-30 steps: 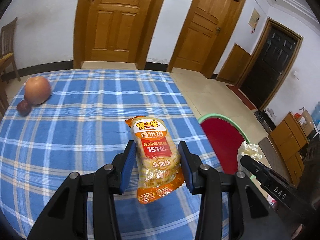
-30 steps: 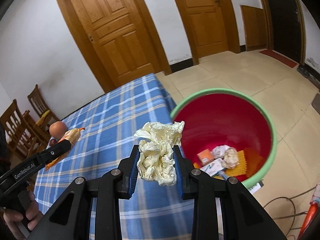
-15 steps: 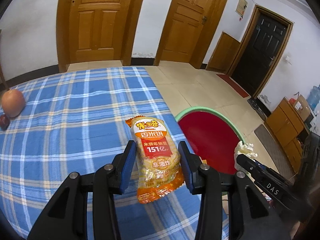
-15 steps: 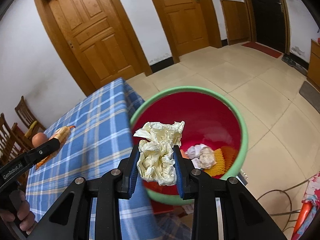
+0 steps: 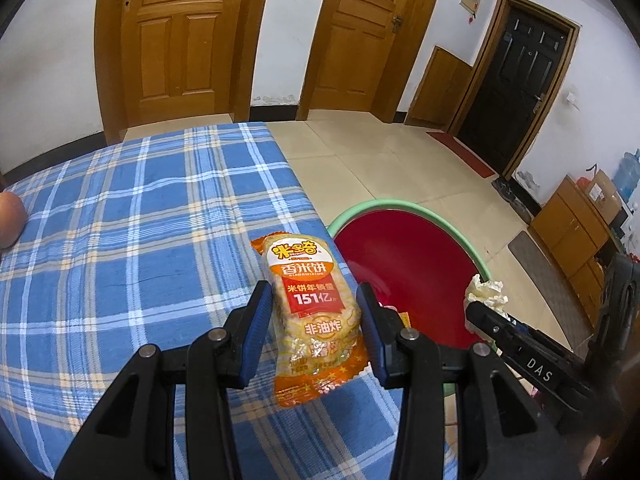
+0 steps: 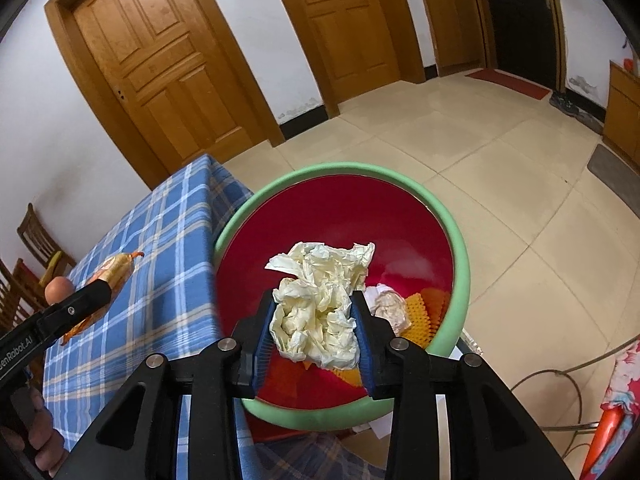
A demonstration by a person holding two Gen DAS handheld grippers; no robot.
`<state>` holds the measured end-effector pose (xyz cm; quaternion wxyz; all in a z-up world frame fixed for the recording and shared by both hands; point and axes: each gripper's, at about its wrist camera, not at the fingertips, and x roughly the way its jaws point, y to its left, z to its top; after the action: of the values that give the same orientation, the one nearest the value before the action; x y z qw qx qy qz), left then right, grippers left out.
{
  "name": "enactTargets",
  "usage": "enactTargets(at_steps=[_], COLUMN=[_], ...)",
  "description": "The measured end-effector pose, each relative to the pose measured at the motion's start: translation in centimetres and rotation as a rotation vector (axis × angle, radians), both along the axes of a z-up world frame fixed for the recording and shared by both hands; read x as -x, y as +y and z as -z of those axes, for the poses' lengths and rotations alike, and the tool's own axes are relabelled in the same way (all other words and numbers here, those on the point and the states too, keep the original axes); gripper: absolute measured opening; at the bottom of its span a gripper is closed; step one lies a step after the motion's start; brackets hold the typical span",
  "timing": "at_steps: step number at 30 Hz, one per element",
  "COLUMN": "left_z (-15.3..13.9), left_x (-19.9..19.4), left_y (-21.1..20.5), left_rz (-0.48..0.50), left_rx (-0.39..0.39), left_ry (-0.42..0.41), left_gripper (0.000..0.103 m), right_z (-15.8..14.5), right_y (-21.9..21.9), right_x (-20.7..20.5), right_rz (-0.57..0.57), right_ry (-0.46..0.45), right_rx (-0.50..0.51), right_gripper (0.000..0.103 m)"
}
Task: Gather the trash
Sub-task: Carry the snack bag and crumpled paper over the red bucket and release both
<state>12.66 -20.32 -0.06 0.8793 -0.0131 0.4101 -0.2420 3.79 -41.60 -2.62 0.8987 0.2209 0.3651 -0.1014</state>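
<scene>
My left gripper [image 5: 314,312] is shut on an orange rice-cracker packet [image 5: 310,312] and holds it above the table's right edge, next to the red bin with a green rim [image 5: 452,224]. My right gripper [image 6: 316,320] is shut on a crumpled cream tissue [image 6: 320,304] and holds it over the open bin [image 6: 460,264]. The bin holds a tissue ball [image 6: 390,306] and orange wrappers [image 6: 428,308]. The packet [image 6: 114,272] and left gripper show at the left of the right wrist view. The tissue [image 5: 484,292] shows at the right of the left wrist view.
The table has a blue plaid cloth [image 5: 132,248]. An apple [image 5: 10,220] lies at its far left. Wooden chairs [image 6: 36,240] stand beyond the table. Cables [image 6: 560,376] lie on the tiled floor right of the bin. Wooden doors [image 5: 180,36] line the far wall.
Both grippers have moved right toward the bin with their loads. The right gripper went from over the table edge to above the bin's opening. The left gripper reached the table's right edge.
</scene>
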Motion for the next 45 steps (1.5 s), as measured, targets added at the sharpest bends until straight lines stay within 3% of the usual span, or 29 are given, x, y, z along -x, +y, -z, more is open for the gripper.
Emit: enactTargets(at_steps=[4, 16, 28, 32, 42, 45], left_z=[0.2, 0.8, 2.1, 2.0, 0.9, 0.5], left_x=[-0.1, 0.1, 0.3, 0.5, 1.7, 2.1], left_y=[-0.5, -3.3, -7.3, -7.9, -6.5, -5.4], left_rz=[0.007, 0.059, 0.150, 0.159, 0.122, 0.096], left_rx=[-0.005, -0.033, -0.050, -0.052, -0.059, -0.061], left_ry=[0.006, 0.010, 0.016, 0.010, -0.013, -0.021], left_gripper=[0.043, 0.043, 0.044, 0.052, 0.059, 0.060], right_z=[0.1, -0.1, 0.2, 0.4, 0.0, -0.6], right_y=[-0.5, -2.0, -3.9, -4.4, -3.8, -2.9], right_x=[0.2, 1.6, 3.8, 4.3, 4.6, 4.9], right_rz=[0.007, 0.039, 0.097, 0.115, 0.110, 0.101], right_ry=[-0.006, -0.027, -0.036, -0.030, -0.031, -0.040], right_rx=[-0.016, -0.046, -0.073, -0.079, -0.070, -0.048], right_gripper=[0.040, 0.064, 0.067, 0.067, 0.068, 0.076])
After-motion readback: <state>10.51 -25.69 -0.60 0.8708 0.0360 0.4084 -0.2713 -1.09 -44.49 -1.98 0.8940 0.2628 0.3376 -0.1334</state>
